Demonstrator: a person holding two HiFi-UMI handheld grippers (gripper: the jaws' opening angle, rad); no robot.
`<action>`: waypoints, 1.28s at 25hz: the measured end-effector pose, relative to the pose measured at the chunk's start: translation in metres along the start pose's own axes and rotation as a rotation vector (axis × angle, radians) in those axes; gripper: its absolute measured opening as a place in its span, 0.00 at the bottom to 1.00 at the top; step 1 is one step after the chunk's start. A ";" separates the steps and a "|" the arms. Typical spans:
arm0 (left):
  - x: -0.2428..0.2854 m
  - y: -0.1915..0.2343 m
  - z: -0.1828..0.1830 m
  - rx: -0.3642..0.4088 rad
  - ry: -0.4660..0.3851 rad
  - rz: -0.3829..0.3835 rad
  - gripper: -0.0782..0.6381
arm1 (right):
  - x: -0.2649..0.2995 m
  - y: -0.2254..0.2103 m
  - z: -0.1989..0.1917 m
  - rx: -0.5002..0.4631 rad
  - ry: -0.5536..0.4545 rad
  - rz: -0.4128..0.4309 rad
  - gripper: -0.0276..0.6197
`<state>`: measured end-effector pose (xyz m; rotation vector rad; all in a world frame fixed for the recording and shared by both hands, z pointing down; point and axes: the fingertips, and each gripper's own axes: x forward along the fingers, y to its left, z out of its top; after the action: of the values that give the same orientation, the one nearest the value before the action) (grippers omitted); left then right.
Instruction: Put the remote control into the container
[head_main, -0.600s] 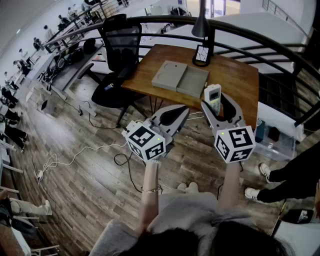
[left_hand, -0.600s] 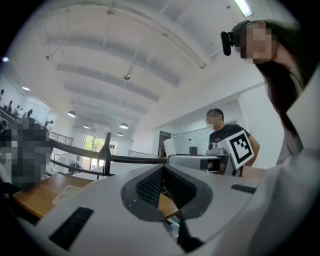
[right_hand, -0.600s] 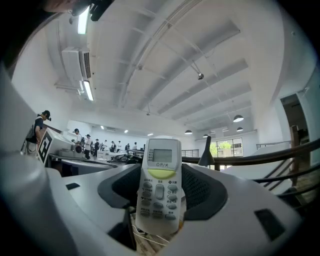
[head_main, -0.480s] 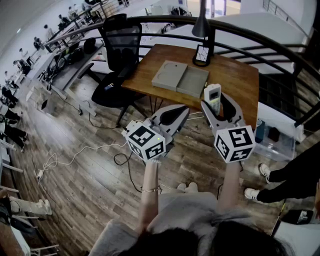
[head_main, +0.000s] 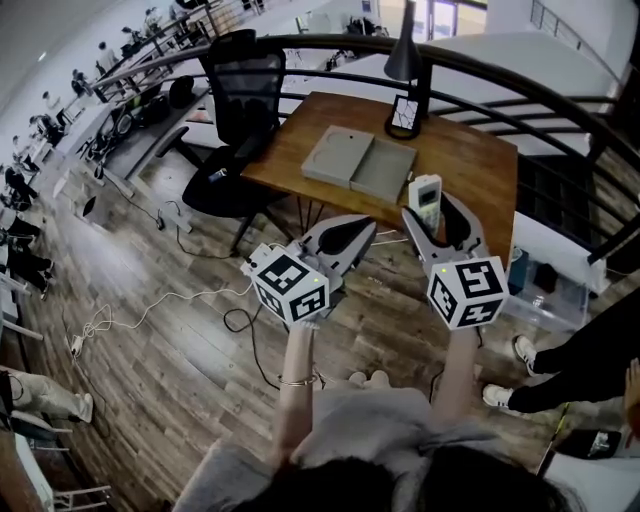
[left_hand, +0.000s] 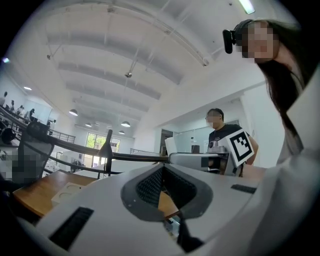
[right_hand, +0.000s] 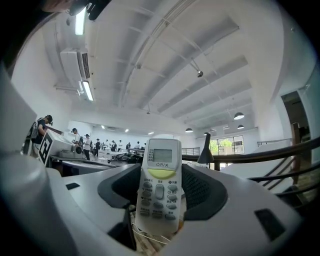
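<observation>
Two grippers, unmoved: right gripper (head_main: 430, 206) clamps one remote control (head_main: 425, 189) upright, left gripper (head_main: 366, 220) pressed shut; one open container (head_main: 360, 163) lies on the far table (head_main: 472, 158).

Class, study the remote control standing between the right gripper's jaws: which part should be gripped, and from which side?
Grip its lower, button half across the two long side edges, coming from the bottom end, as the right gripper does. The remote control is slim and straight-sided, so pads sit flat, leaving the screen end free for the container.
</observation>
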<state>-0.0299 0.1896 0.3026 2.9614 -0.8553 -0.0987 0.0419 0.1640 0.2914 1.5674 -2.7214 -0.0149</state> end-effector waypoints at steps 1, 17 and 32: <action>0.002 0.000 0.000 -0.003 0.000 0.003 0.11 | -0.001 -0.003 0.000 0.002 0.003 0.002 0.43; 0.028 0.006 -0.023 -0.020 0.042 0.050 0.11 | 0.015 -0.029 -0.029 0.025 0.053 0.077 0.43; 0.047 0.035 -0.023 -0.025 0.047 0.029 0.11 | 0.040 -0.048 -0.027 0.021 0.056 0.057 0.43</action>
<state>-0.0066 0.1360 0.3257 2.9144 -0.8837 -0.0377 0.0635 0.1048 0.3183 1.4715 -2.7301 0.0577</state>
